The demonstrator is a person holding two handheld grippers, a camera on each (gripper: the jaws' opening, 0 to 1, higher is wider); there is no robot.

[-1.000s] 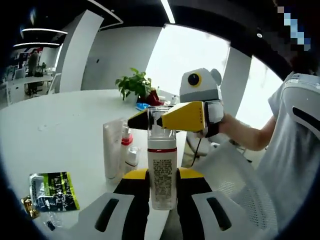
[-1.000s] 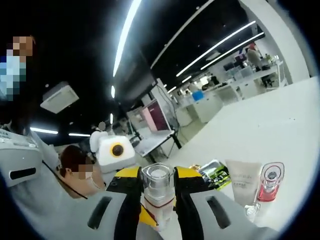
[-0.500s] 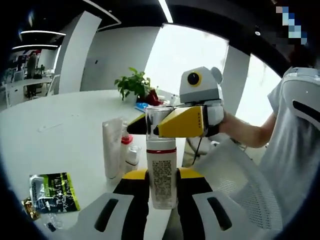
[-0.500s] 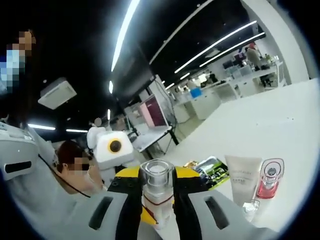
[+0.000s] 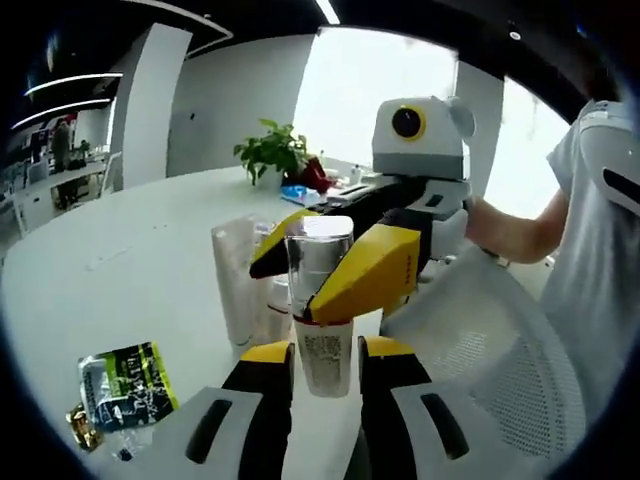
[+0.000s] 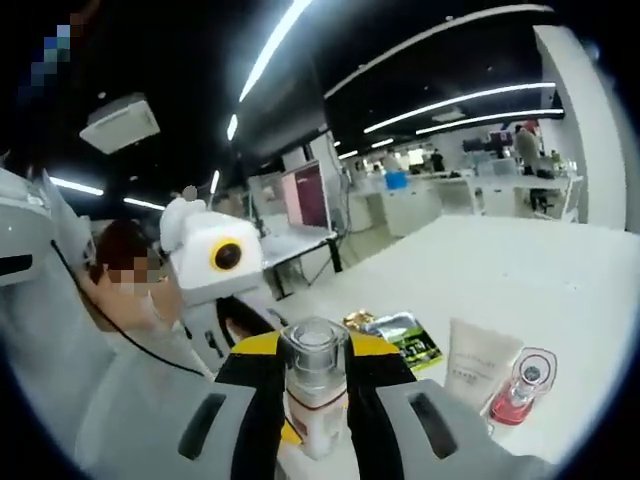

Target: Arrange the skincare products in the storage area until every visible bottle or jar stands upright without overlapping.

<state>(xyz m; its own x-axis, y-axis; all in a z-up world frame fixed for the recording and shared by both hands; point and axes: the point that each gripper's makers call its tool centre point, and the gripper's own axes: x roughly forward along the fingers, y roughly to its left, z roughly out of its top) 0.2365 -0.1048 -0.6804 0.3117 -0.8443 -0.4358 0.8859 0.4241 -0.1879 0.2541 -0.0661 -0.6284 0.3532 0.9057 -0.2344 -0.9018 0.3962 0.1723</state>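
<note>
1. We see the left gripper (image 5: pixel 325 362) clamped on the lower body of a white bottle (image 5: pixel 326 355), held upright above the white table (image 5: pixel 140 250).
2. The right gripper (image 6: pixel 316 368) closes on the bottle's clear cap (image 6: pixel 314 352); in the left gripper view it comes in from the right, its yellow jaws either side of that cap.
3. Behind stand a white tube (image 6: pixel 478 362) and a small red-filled bottle (image 6: pixel 522 385), close together, perhaps touching.
4. A green sachet (image 5: pixel 128 378) lies flat on the table.
</note>
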